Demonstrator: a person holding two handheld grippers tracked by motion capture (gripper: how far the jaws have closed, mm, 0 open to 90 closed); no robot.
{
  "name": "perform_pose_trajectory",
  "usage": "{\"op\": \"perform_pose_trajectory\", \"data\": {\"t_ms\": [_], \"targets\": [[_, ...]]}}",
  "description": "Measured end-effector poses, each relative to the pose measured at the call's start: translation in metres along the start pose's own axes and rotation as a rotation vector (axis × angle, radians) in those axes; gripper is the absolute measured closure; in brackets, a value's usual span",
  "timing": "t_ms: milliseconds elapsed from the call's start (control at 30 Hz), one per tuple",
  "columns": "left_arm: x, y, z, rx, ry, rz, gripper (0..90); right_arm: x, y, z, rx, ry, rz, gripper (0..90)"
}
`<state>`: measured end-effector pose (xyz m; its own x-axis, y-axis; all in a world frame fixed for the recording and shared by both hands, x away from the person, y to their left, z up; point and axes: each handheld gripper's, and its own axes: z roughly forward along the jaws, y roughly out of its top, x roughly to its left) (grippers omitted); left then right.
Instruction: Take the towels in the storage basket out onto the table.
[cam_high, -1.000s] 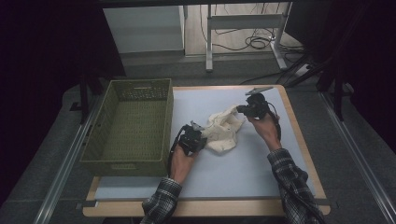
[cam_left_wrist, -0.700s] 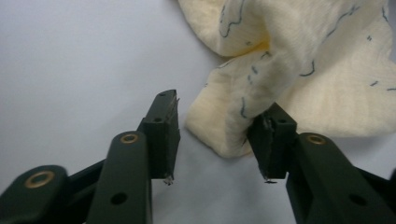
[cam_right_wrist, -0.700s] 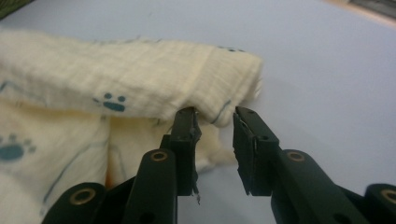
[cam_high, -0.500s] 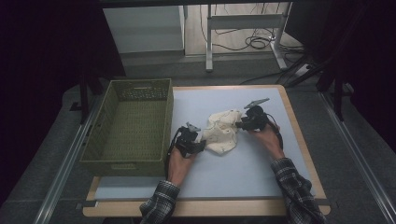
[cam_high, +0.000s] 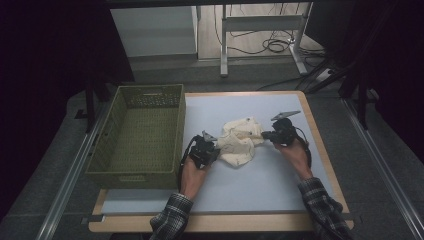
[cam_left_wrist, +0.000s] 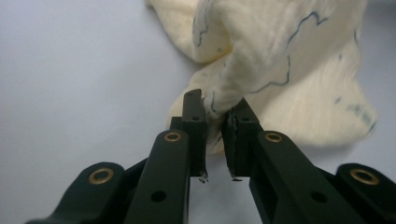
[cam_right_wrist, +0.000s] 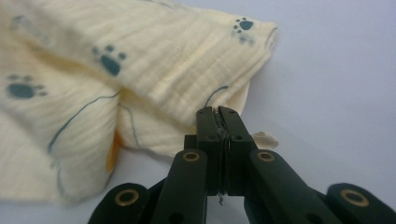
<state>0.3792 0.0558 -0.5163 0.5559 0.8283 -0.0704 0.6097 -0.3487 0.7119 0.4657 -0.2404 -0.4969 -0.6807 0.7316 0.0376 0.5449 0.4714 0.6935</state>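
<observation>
Pinching a fold of the cream cloth (cam_left_wrist: 280, 60) between the pads of the left gripper (cam_left_wrist: 215, 109), having just closed on it, with a bunched ridge of fabric squeezed in the narrow gap. Clamping tight at the right gripper (cam_right_wrist: 217, 116) too, jaws having just snapped together on the hem of the cloth (cam_right_wrist: 154, 79), a thin edge caught between the pads and a small tab of fabric poking out beside them. Lying crumpled near the middle of the pale blue table (cam_high: 280, 175), touching both grippers, paw prints and wavy blue lines showing on its folds. Sitting closer together now than a second ago: the right gripper (cam_high: 267, 135) having come in from the far right corner of the cloth (cam_high: 240, 142) toward its near edge, the left gripper (cam_high: 214, 149) hardly shifting at its near left side. Judging from both fresh grips, getting ready to lift or spread the cloth, probably for folding or for moving into the green basket (cam_high: 140, 140) standing empty just beside it on the left. Holding the corners evenly looking like the main concern next.
</observation>
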Motion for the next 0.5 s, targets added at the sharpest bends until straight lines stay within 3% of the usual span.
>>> {"op": "perform_pose_trajectory", "data": {"t_ms": [233,300,400,433,500], "targets": [[-0.001,0.020,-0.012,-0.009,-0.008,0.027,78.2,0.004,-0.032,-0.063,-0.015,0.001,0.025,87.9],[-0.003,0.026,-0.006,0.009,-0.011,0.046,69.7,0.003,-0.046,-0.078,-0.007,-0.001,0.050,87.7],[-0.007,0.028,0.011,0.059,0.015,0.076,53.2,0.000,-0.068,-0.086,0.026,-0.040,0.086,86.9],[-0.007,0.027,0.012,0.052,0.012,0.070,48.4,-0.003,-0.079,-0.087,0.046,-0.043,0.110,84.9],[-0.008,0.022,0.007,0.027,-0.005,0.045,42.8,-0.006,-0.090,-0.091,0.033,-0.045,0.124,78.4]]}}
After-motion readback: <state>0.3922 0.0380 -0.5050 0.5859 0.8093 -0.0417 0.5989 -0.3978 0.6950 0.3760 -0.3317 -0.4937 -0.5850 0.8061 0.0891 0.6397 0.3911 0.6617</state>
